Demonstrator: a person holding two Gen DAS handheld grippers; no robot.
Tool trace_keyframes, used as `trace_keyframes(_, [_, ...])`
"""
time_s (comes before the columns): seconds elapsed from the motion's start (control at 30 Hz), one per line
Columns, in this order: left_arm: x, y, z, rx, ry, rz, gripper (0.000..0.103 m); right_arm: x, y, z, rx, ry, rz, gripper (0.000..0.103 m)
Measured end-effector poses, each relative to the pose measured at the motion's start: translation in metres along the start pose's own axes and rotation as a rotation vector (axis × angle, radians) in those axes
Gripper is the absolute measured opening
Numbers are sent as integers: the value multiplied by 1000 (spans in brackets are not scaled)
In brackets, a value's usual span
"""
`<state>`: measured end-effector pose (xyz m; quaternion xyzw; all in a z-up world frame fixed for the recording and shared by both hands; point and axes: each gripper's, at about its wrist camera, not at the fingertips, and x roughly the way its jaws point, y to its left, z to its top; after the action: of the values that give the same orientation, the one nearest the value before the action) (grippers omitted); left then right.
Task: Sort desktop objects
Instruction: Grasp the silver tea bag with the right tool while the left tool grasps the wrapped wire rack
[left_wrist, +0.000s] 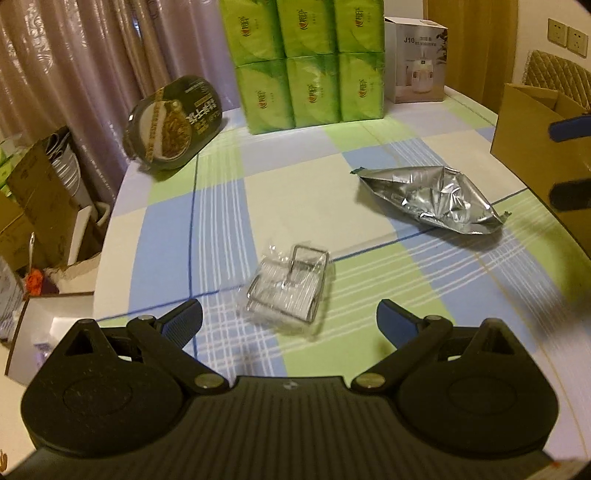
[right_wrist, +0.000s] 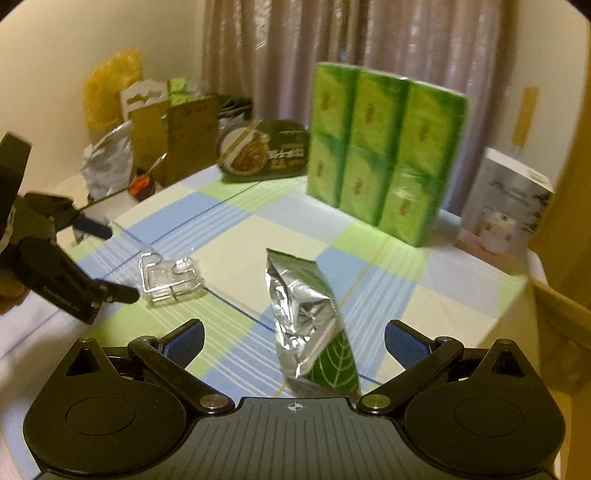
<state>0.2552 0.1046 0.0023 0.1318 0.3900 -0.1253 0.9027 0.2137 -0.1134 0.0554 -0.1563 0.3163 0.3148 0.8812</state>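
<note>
One clear wrapped wire clip (left_wrist: 287, 291) at twelve o'clock between the spread left gripper (left_wrist: 290, 323) fingers. One foil pouch (right_wrist: 314, 325) likewise between the spread right gripper (right_wrist: 293, 341) fingers. Six green tissue packs (left_wrist: 306, 62) stacked behind.

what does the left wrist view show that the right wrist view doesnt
Only the left wrist view: wall sockets and an open cardboard box at the table's right side. Only the right wrist view: a yellow bag in the corner and the foil pouch's green leaf print. Both: the pouch, wire clip in clear wrap, tissue packs, noodle bowl, white appliance box.
</note>
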Motion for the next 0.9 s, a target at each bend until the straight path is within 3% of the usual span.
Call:
trace_keyframes(0.3, [26, 7, 6, 42, 9, 26, 97, 64, -17, 11, -26, 134, 40, 101])
trace_keyframes(0.73, [49, 7, 11, 45, 24, -12, 90, 121, -23, 6, -100, 223, 50, 100])
trace_keyframes(0.9, [57, 15, 11, 8, 34, -21, 82, 132, -23, 2, -107, 251, 64, 92])
